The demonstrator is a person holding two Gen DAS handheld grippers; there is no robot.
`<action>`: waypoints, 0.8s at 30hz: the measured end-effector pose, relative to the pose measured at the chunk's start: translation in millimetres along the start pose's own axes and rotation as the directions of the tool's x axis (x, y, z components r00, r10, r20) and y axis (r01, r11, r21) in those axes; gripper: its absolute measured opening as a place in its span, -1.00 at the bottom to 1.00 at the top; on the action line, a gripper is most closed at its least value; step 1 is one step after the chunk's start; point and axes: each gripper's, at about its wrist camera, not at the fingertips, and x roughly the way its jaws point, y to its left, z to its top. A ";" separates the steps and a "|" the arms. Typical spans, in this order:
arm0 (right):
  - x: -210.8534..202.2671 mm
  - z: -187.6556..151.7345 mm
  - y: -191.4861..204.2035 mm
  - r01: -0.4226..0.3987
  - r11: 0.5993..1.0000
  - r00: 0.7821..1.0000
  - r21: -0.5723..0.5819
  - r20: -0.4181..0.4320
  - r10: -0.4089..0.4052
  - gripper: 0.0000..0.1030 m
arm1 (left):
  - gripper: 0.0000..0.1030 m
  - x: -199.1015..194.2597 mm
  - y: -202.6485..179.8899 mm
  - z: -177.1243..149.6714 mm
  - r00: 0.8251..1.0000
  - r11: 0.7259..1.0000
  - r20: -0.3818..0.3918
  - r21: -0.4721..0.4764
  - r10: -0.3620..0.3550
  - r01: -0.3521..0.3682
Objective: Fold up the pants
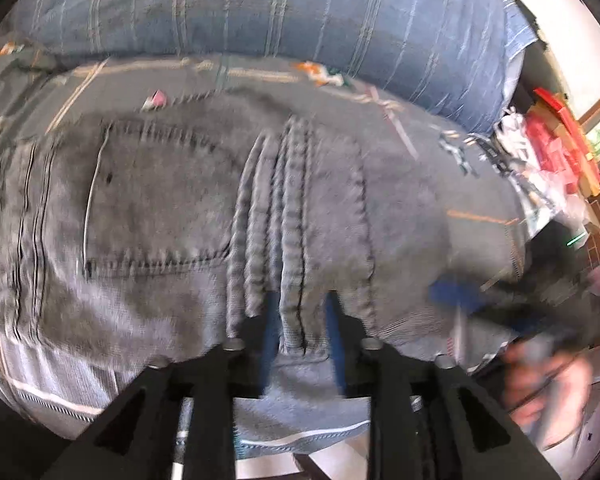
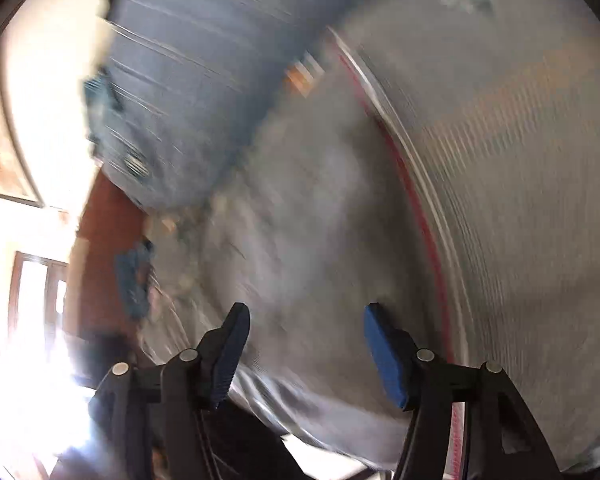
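The pants (image 1: 204, 216) are made of grey, washed denim with a coarse weave; a back pocket (image 1: 156, 200) with double stitching is seen on them, and beside it several thick, rope-like folds of the fabric are gathered together. They are spread on a bed, over a grey bedsheet (image 1: 440, 168) printed with thin lines and small coloured motifs, and behind them a large blue pillow (image 1: 280, 8) with pale stripes is lying. The left tool (image 1: 300, 320) is pointed forward and down on the pants, and its black fingers with blue pads (image 1: 271, 320) are pressed on a bunched ridge of denim, so the fabric is pinched between them near the hem-like edge. At the right edge of the left wrist view a blurred hand (image 1: 548, 388) is seen, and further back a heap of red and white things is visible, too unclear to be named. The right wrist view is strongly blurred; the right tool (image 2: 306, 332) is held over the grey bedsheet (image 2: 500, 200), its blue pads (image 2: 384, 356) are spread wide apart and nothing is held between them. A red line and a pale line are drawn across the sheet beside its right finger, and the blue pillow (image 2: 188, 80) is seen above.
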 end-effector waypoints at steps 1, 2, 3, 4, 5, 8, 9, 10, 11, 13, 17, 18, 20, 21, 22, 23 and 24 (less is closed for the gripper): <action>-6.4 -0.3 -2.6 -0.032 0.999 0.999 0.027 0.015 0.031 0.11 | -0.21 -2.5 -4.9 5.6 1.000 1.000 0.010 0.006 -0.007 0.007; -15.6 -0.3 1.2 -0.041 0.999 0.999 0.033 0.033 0.040 0.12 | -0.21 -3.9 -7.6 9.3 1.000 1.000 0.020 0.011 -0.002 0.002; -28.5 -1.2 9.6 -0.040 0.999 0.996 -0.006 0.076 0.040 0.13 | -0.21 -5.8 -12.9 13.5 1.000 1.000 0.030 0.023 0.005 -0.006; -39.1 -3.9 16.2 -0.028 0.999 0.993 -0.039 0.109 0.032 0.14 | -0.21 -5.3 -18.4 17.8 1.000 0.999 0.030 0.035 0.000 -0.001; -45.6 -5.8 19.0 -0.023 0.998 0.991 -0.052 0.127 0.030 0.14 | -0.20 -4.3 -26.0 22.6 0.999 0.998 0.028 0.054 -0.021 0.020; -54.9 -12.7 14.6 0.042 0.998 0.988 -0.044 0.150 -0.034 0.15 | -0.14 7.2 -41.4 26.3 1.000 0.994 0.025 0.106 -0.011 0.008; -53.0 -12.9 11.8 0.050 0.998 0.989 -0.048 0.143 -0.043 0.16 | -0.13 12.5 -45.8 23.5 1.000 0.993 0.015 0.115 -0.007 0.005; -51.8 -9.7 8.7 0.058 0.997 0.989 -0.043 0.138 -0.051 0.16 | -0.12 20.8 -51.0 19.4 1.000 0.991 -0.001 0.132 -0.010 0.010; -51.5 -4.9 8.9 0.056 0.998 0.989 -0.041 0.138 -0.050 0.17 | -0.12 30.6 -53.7 16.2 1.000 0.990 -0.024 0.144 -0.001 0.004; -53.3 14.0 15.4 0.045 0.997 0.987 -0.066 0.156 -0.034 0.17 | -0.12 46.3 -62.9 3.8 0.998 0.985 -0.069 0.174 0.010 0.002; -45.7 62.4 34.1 0.079 0.991 0.987 -0.111 0.146 -0.062 0.17 | -0.12 47.2 -88.8 -11.1 1.000 0.965 -0.025 0.262 0.008 -0.002; -38.2 74.5 35.1 0.097 0.989 0.987 -0.111 0.135 -0.082 0.16 | -0.12 52.4 -94.8 -12.1 1.000 0.956 -0.012 0.293 0.029 -0.025; -14.4 97.7 33.5 0.150 0.982 0.987 -0.117 0.077 -0.141 0.12 | -0.12 70.4 -97.7 -12.3 0.995 0.949 -0.041 0.307 0.089 -0.072; -3.6 105.5 30.0 0.173 0.978 0.985 -0.114 0.046 -0.169 0.10 | -0.12 81.9 -95.0 -12.5 0.992 0.950 -0.073 0.301 0.106 -0.080; 7.1 112.2 24.9 0.188 0.978 0.982 -0.096 0.030 -0.186 -0.11 | -0.12 81.6 -96.7 -12.8 0.993 0.944 -0.045 0.318 0.109 -0.090; 9.0 114.5 24.7 0.188 0.976 0.982 -0.106 0.030 -0.186 -0.32 | -0.12 80.7 -98.9 -12.5 0.992 0.940 -0.046 0.326 0.118 -0.097; 10.8 114.8 30.0 0.220 0.966 0.976 -0.136 0.034 -0.217 -0.52 | -0.12 80.0 -100.3 -11.7 0.992 0.941 -0.049 0.324 0.120 -0.098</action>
